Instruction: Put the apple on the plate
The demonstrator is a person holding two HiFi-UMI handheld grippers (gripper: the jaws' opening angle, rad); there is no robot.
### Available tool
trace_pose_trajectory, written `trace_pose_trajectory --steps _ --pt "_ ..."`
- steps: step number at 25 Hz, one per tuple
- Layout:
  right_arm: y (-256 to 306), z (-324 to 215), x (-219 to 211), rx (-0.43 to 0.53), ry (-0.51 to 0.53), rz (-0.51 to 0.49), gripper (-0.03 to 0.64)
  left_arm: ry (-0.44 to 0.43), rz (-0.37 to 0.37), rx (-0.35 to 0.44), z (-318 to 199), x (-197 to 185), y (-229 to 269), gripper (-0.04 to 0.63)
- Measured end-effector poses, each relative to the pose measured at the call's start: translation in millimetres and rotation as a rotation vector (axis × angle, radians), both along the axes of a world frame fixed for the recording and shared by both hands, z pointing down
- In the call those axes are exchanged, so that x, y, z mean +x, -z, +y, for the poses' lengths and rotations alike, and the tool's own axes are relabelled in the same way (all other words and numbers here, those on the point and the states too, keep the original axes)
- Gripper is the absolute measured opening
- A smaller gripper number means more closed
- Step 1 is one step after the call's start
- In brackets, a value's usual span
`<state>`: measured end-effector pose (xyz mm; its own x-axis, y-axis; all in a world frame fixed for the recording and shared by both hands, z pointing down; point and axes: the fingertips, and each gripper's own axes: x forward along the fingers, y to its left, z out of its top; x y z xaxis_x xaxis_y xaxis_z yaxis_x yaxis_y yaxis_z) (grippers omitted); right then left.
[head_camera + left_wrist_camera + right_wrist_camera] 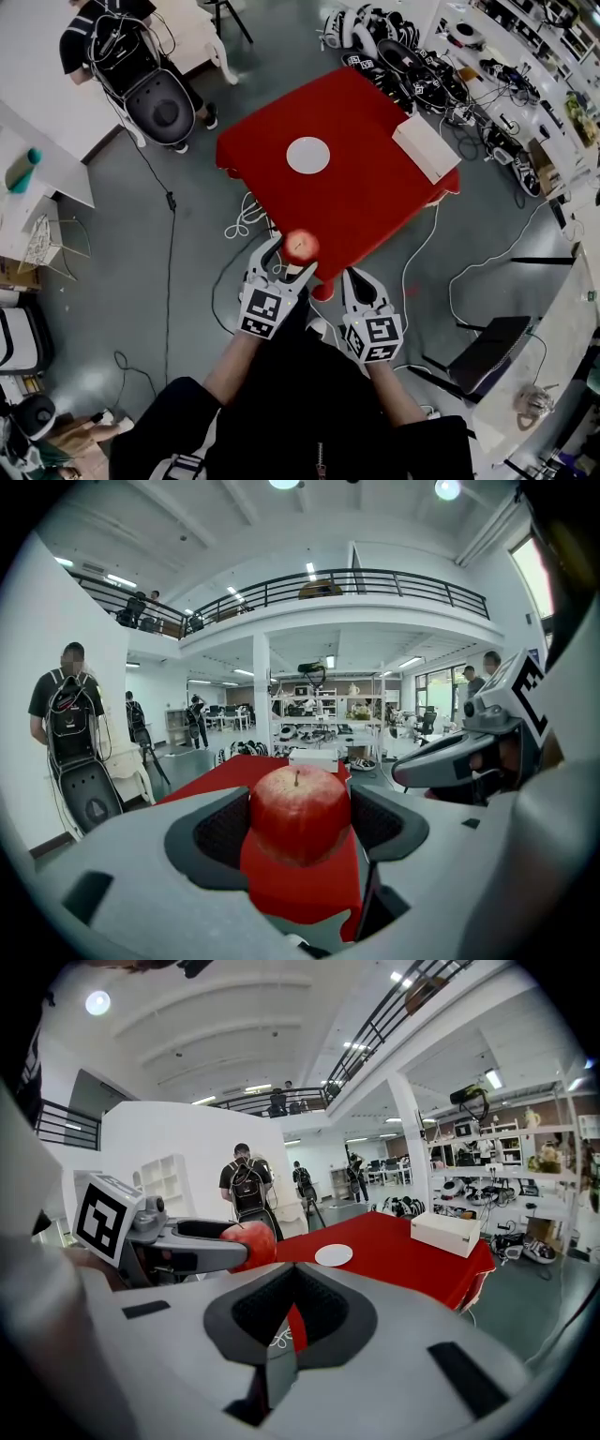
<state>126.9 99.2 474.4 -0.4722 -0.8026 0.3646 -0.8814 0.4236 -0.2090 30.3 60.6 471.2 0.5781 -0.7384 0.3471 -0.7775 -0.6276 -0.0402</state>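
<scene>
Head view, smooth round apple [301, 246], flat circular plate [308, 155]

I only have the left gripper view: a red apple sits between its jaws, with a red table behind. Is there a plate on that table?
Observer: Yes. The head view shows a round white plate lying bare near the middle of the red-clothed table.
Operator: How near is the apple to it?
Observer: From above, the red apple, gripped by the left gripper, shows at the table's near edge, short of the plate.
Operator: And the right gripper?
Observer: The right gripper view shows the right gripper shut, with nothing between its jaws.
</scene>
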Motion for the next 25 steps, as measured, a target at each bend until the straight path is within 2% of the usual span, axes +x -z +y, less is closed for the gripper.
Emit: trace_pose_trajectory --steps 13,25 --pt "-1.3 -57.4 -6.0 -0.012 -0.012 0.002 0.011 -0.032 0.011 -0.016 -65.6 -0.8 -3.3 0.344" --pt "-2.0 -121.8 -29.6 -0.021 0.004 0.009 0.011 -0.051 0.017 -0.022 -137.3 -14.2 -5.1 0.344"
